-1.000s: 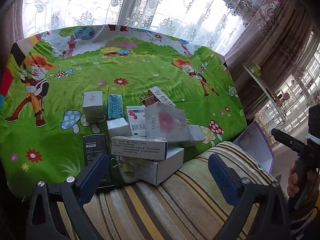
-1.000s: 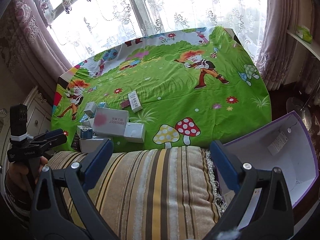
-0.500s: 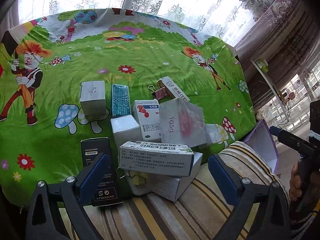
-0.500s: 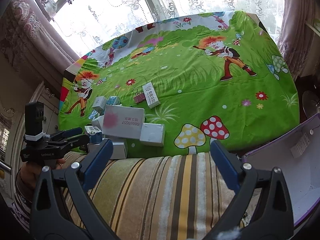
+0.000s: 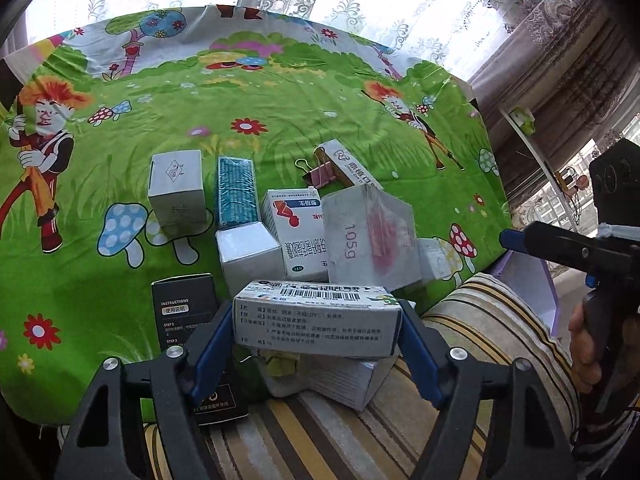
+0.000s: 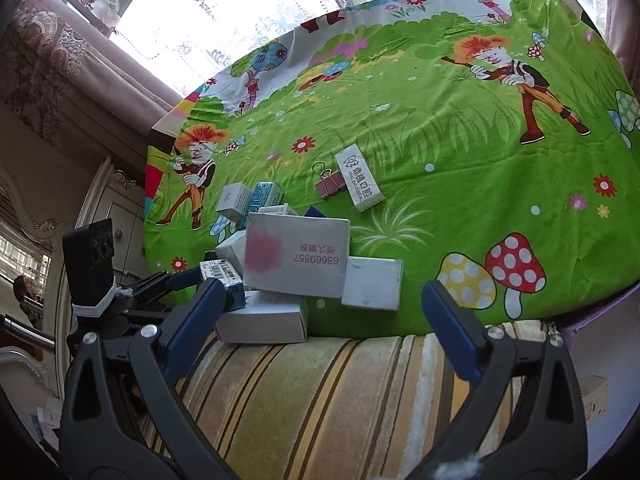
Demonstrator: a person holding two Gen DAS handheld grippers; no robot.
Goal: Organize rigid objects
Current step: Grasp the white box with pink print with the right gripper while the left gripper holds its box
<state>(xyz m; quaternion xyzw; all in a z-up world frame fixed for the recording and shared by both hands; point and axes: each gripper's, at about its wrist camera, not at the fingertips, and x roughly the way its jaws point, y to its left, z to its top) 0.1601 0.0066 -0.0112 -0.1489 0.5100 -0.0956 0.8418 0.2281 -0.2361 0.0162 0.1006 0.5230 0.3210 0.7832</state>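
Note:
A heap of small cartons lies on the green cartoon bedspread (image 5: pixel 280 92). My left gripper (image 5: pixel 316 340) is closing its jaws around a long white box with a barcode (image 5: pixel 320 308), and both blue pads touch the box's ends. That box rests on another white carton (image 5: pixel 348 376), in front of a big white box with a pink blot (image 5: pixel 368 236). Around them are a black instructions box (image 5: pixel 182 308), a teal packet (image 5: pixel 236 190) and a red-and-white medicine box (image 5: pixel 296 232). My right gripper (image 6: pixel 324 296) is open and holds nothing, above the striped cushion (image 6: pixel 320 392).
A pink binder clip (image 6: pixel 330 186) and a narrow white box (image 6: pixel 358 182) lie farther back on the bedspread. A small white carton (image 6: pixel 372 284) sits right of the heap. An open purple-edged box (image 5: pixel 528 284) stands by the bed's right corner. Curtains and a window are behind.
My left gripper dropped toward the heap and its jaws narrowed from wide open onto the long barcode box. My right gripper swung left and lower, bringing the heap closer in its view.

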